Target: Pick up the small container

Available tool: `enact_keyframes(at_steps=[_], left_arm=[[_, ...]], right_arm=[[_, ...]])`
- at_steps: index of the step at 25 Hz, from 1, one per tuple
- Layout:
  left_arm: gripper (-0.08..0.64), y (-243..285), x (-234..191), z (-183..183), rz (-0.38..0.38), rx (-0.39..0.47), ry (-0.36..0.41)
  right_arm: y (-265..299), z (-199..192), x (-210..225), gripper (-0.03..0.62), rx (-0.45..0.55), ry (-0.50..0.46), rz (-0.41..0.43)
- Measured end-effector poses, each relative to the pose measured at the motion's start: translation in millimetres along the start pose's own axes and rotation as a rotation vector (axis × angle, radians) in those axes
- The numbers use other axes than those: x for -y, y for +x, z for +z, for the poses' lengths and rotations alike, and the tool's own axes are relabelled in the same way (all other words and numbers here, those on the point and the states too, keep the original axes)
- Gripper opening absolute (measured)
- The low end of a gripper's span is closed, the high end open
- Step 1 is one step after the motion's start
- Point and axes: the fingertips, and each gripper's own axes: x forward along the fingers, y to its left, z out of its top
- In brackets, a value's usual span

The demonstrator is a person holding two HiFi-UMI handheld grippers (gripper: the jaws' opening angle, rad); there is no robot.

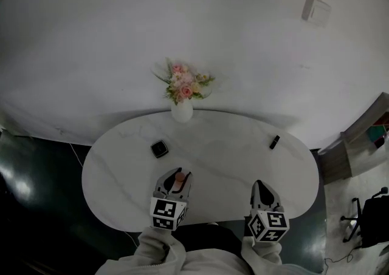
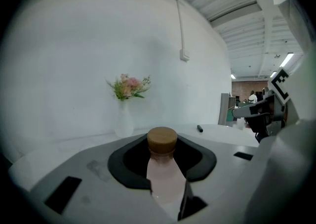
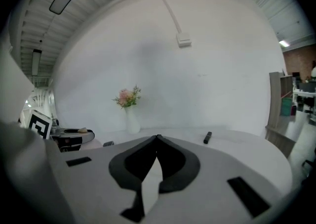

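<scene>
Because the left gripper [image 1: 176, 179] is clamped on the body of the small container [image 2: 162, 173], a pale pink bottle, its wood-coloured cap [image 2: 162, 140] stands free between the jaws; gripping below the cap probably gives the pads a firmer hold. It sits at lower centre of the head view, over the near edge of the white table [image 1: 231, 161]. The right gripper [image 3: 157, 138], lower right in that view, has its jaws pressed together on nothing and seems idle. Only the left gripper view shows the pads on the bottle. Only the head view shows the square black object [image 1: 159, 148] lying beyond it, short of the flower vase [image 1: 182, 110].
</scene>
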Motion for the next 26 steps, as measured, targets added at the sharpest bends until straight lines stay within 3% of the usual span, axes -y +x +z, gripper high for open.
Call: enact_keyframes(at_steps=[7,26], left_arm=[[0.124,2,11,0,-0.043,-0.007,0.012],[0.124,-3,-6,-3,-0.031,-0.018,0.02]], right_arm=[[-6,1,2,0.048,0.028,-0.002,-0.04],[10,-9,-27,0.048,0.004,0.004,0.026]])
